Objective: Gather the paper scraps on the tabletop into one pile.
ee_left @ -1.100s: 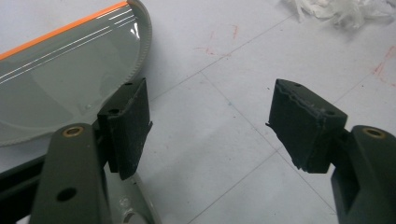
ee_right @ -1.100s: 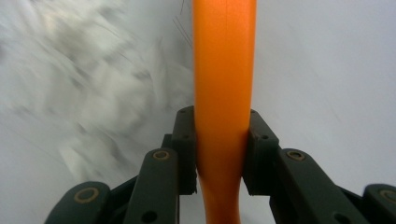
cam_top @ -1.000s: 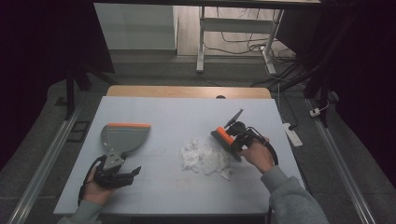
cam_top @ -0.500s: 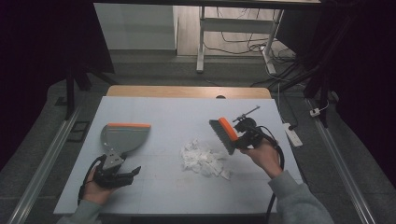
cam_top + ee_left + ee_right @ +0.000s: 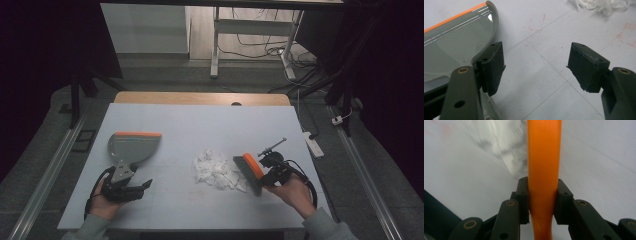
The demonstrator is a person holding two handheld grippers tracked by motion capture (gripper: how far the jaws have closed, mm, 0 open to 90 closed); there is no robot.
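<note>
A grey dustpan (image 5: 132, 147) with an orange front lip lies on the white table (image 5: 200, 125) at the left; its pan also fills the left side of the left gripper view (image 5: 451, 47). My left gripper (image 5: 131, 189) rests just behind the dustpan's handle, open, its jaws wide apart over bare table (image 5: 536, 67). My right gripper (image 5: 265, 172) is shut on the orange back of a hand brush (image 5: 250, 172), whose grey bristles touch the table beside a pile of torn white paper scraps (image 5: 216, 170). In the right gripper view the orange brush (image 5: 544, 162) stands clamped between both jaws, the scraps (image 5: 509, 152) blurred beyond.
The table's far edge is a wooden strip (image 5: 200, 98). A power strip (image 5: 313, 143) lies at the right edge, and cables and a desk frame (image 5: 216, 40) stand on the floor beyond. Faint red marks show on the table (image 5: 624, 32) near the scraps.
My right gripper has carried the brush from above the pile, to its right side and down to the table. The left gripper and dustpan stayed still.
</note>
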